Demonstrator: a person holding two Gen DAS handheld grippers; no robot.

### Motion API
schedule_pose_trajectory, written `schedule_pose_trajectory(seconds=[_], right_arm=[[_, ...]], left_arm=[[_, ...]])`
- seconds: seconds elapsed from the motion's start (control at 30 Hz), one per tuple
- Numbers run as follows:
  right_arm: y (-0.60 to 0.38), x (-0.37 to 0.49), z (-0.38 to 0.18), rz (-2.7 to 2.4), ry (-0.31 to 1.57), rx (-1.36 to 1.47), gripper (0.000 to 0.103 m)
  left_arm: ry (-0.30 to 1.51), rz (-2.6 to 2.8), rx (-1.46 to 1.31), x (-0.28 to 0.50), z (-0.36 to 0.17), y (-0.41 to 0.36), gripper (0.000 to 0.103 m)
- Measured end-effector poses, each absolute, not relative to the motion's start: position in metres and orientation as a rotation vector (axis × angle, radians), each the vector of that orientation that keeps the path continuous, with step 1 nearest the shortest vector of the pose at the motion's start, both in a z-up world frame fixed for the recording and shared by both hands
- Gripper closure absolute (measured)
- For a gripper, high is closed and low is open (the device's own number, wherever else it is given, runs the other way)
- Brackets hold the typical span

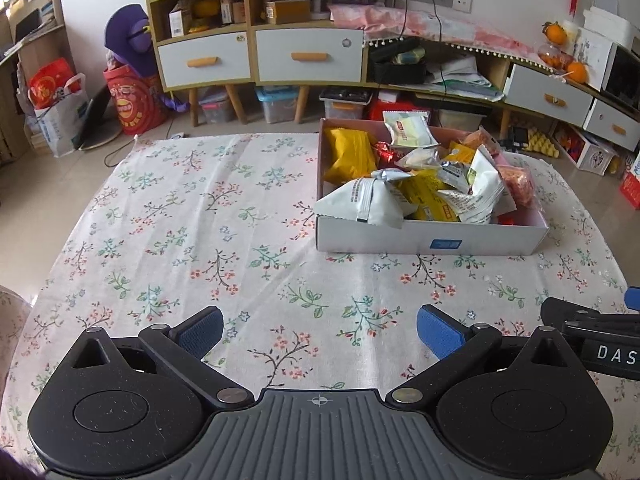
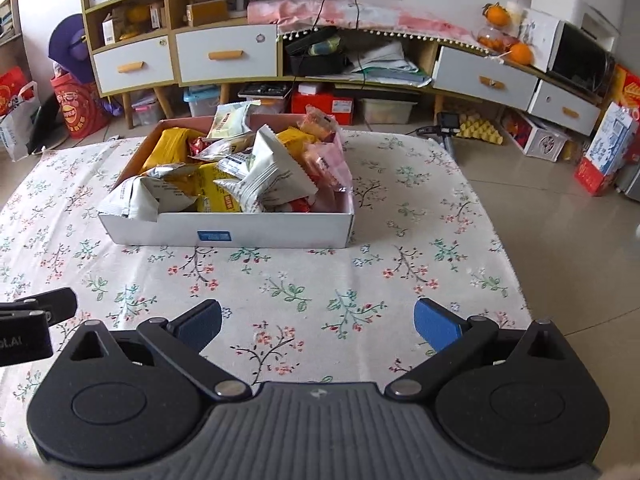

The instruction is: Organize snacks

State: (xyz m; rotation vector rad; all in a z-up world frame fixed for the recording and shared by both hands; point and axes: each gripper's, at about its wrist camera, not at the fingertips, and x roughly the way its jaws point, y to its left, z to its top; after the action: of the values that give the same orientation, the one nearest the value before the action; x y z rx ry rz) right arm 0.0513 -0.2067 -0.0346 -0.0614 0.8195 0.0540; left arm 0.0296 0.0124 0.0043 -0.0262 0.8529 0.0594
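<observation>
Resting on a floral-print tablecloth (image 1: pixel 192 216) of wrinkled woven fabric, a shallow rectangular cardboard box (image 1: pixel 376 238) holds the snack packets (image 1: pixel 420 176) in a loose heap. Its outer wall is smooth white card with 1 small blue label (image 1: pixel 445 244) whose text is too small to read; the inner walls look pink. Contents include crinkled white foil pouches with serrated ends, glossy yellow wrappers and red-orange translucent packs. 1 white pouch (image 1: pixel 366 200) overhangs the near left corner of the box. In the left wrist view the box sits on the right half of the cloth; in the right wrist view it sits left of centre (image 2: pixel 256 234). The left gripper (image 1: pixel 320 330) hovers above bare cloth, well apart from the box, with both blue textured pads spread wide and nothing between them. The right gripper (image 2: pixel 318 322) is likewise spread wide and empty over the cloth. White letters "DAS" show on the right gripper's black body at the left view's right edge.
</observation>
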Motion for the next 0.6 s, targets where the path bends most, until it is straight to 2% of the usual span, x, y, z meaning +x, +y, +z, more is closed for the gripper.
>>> schedule_pose_trajectory(seconds=[0.6], right_arm=[[-0.2036,0.0523,-0.0394,0.050,0.847,-0.080,0.000]], left_arm=[[0.858,0.045,-0.031,0.0275,0.0046,0.0091,0.000]])
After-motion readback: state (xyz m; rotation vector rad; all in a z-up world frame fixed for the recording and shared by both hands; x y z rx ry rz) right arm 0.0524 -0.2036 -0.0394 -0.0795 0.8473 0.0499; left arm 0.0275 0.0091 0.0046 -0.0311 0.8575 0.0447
